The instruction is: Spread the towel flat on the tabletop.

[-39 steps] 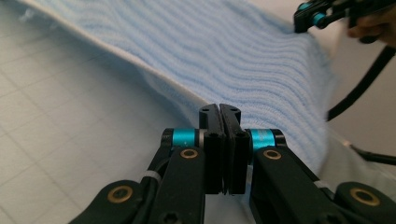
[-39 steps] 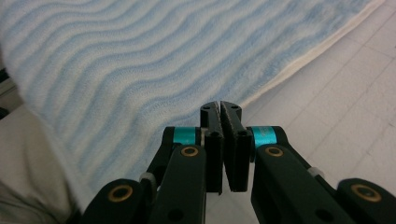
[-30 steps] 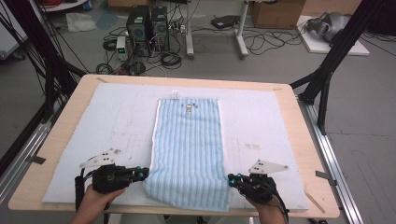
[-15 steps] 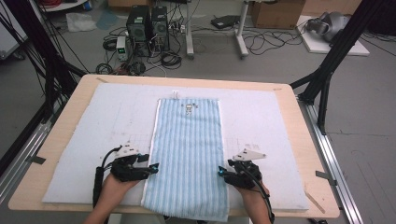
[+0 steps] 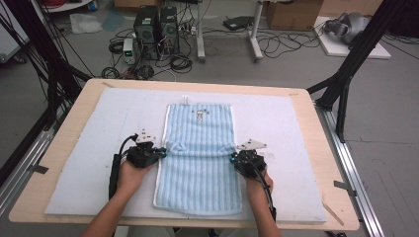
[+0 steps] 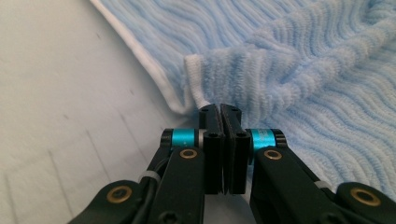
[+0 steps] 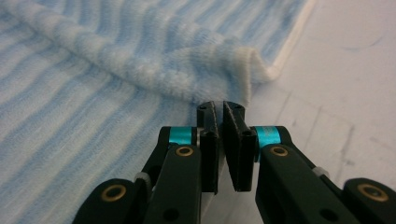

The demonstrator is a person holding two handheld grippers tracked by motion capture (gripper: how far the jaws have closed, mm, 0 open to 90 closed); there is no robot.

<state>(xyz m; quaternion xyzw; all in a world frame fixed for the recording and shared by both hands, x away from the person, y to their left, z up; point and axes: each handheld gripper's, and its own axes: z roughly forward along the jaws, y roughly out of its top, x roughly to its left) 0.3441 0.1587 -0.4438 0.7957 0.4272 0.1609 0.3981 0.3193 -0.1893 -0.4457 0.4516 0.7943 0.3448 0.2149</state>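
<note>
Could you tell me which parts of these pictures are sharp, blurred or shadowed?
High view: even, soft light, no glare; the towel and table look slightly soft. Left gripper view: the left gripper is crisp, the towel's far ridges blur. Right gripper view: the right gripper is sharp, the bunched towel fold behind it hazy, with dim shadow beneath the jaws.

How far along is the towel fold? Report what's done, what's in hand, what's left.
Done: the towel is spread lengthwise on the white mat. In hand: the left gripper and right gripper have just closed, each apparently pinching a side edge of the towel about midway, which raises a ridge across it. Left: no layer is turned over yet, so the whole fold probably remains.
</note>
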